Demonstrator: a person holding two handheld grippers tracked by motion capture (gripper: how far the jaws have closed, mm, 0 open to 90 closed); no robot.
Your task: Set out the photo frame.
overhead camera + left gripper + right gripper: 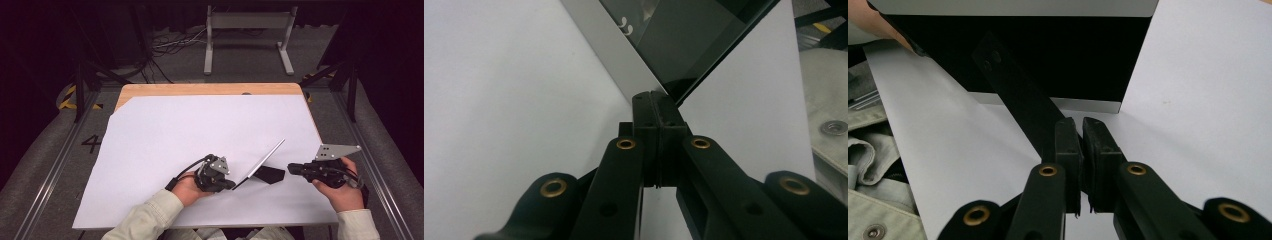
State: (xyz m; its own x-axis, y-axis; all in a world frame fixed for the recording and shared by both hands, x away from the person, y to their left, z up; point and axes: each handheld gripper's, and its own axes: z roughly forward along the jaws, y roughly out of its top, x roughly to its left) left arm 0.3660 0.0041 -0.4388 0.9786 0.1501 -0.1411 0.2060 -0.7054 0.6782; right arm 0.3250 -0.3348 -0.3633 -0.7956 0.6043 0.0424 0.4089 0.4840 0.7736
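A thin silver-edged picture frame [260, 164] stands tilted on the white sheet [200, 130], its dark glass [684, 45] facing away from me. My left gripper [233, 186] is shut on the frame's near lower corner, and its pads [646, 115] pinch that corner in the left gripper view. The frame's black back [1058, 60] carries a flat black stand strut [1018, 95], which shows on the sheet as a dark wedge [270, 174]. My right gripper [290, 169] sits at the strut's end. Its jaws are nearly together with only a slit between the fingers [1068, 140]. The strut runs under the left finger.
The white sheet covers a wooden table [210, 89] with metal rails along both sides. A white stand [247, 35] and cables lie on the floor beyond the far edge. A pale sleeve [150, 217] comes in at the bottom left.
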